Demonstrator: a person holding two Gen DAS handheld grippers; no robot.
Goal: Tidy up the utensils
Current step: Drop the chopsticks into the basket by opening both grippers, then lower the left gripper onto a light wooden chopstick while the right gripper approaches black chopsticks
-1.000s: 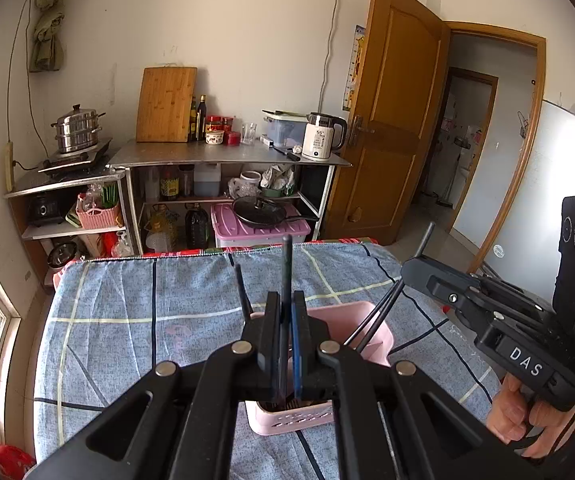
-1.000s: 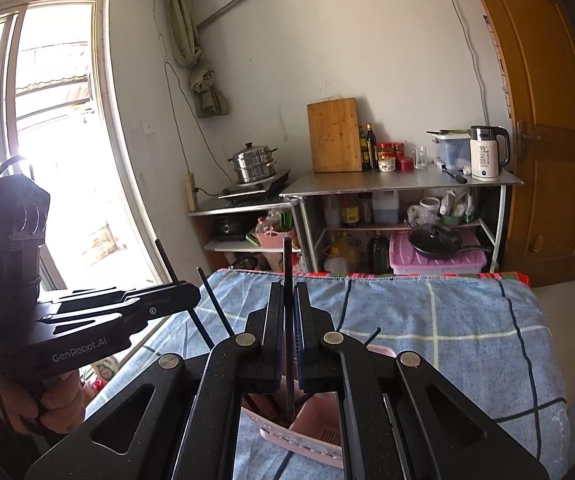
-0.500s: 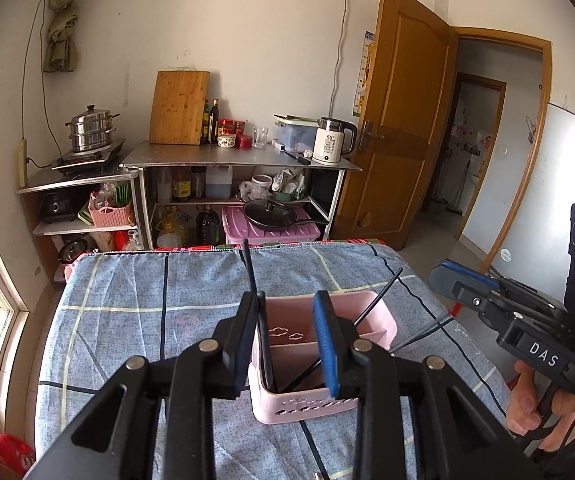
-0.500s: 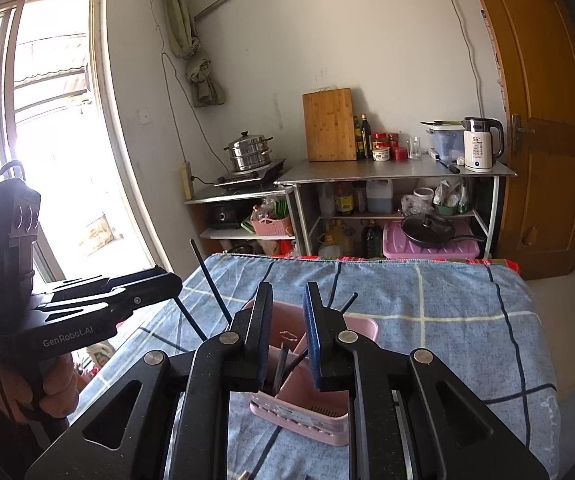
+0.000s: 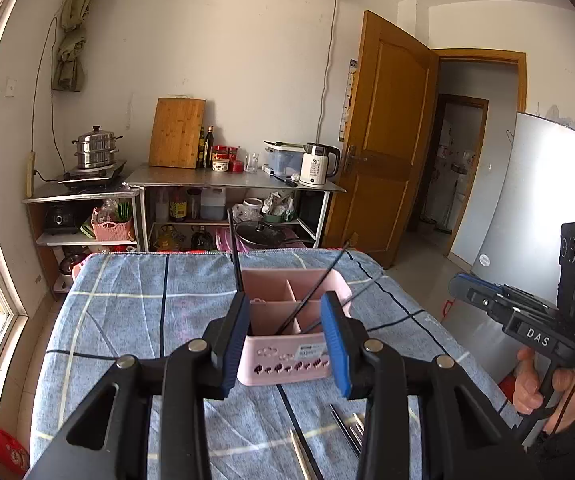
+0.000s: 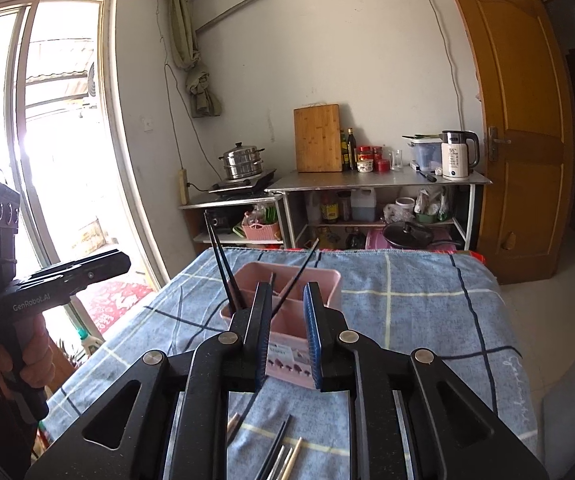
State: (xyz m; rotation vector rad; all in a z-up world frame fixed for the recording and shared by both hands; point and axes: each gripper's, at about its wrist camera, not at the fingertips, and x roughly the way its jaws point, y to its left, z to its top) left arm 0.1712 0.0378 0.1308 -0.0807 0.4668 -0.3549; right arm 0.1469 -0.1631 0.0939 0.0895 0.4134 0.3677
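Note:
A pink divided utensil holder [image 5: 287, 356] [image 6: 287, 320] stands on the blue checked tablecloth [image 5: 147, 320] [image 6: 407, 300]. Black chopsticks [image 5: 235, 256] [image 6: 219, 264] lean inside it, sticking up out of its compartments. My left gripper [image 5: 285, 344] hovers just short of the holder; its jaws are opening and nothing is between them. My right gripper [image 6: 287, 340] is open too, with an empty, narrower gap, also drawn back from the holder. Loose utensils [image 5: 347, 428] [image 6: 283, 452] lie on the cloth under the grippers. Each gripper shows in the other's view, held by a hand [image 5: 535, 384] [image 6: 35, 356].
Behind the table stands a metal shelf [image 5: 231, 178] with a kettle [image 5: 319, 164], a cutting board [image 5: 177, 132] and jars. A steamer pot [image 5: 95, 148] sits to the left. A wooden door [image 5: 383, 140] and a fridge [image 5: 535, 200] are at the right; a window [image 6: 47, 140] is at the left.
Both grippers were shut on black chopsticks over the holder. They have since opened, left the chopsticks standing in it, and drawn back toward the table's near side.

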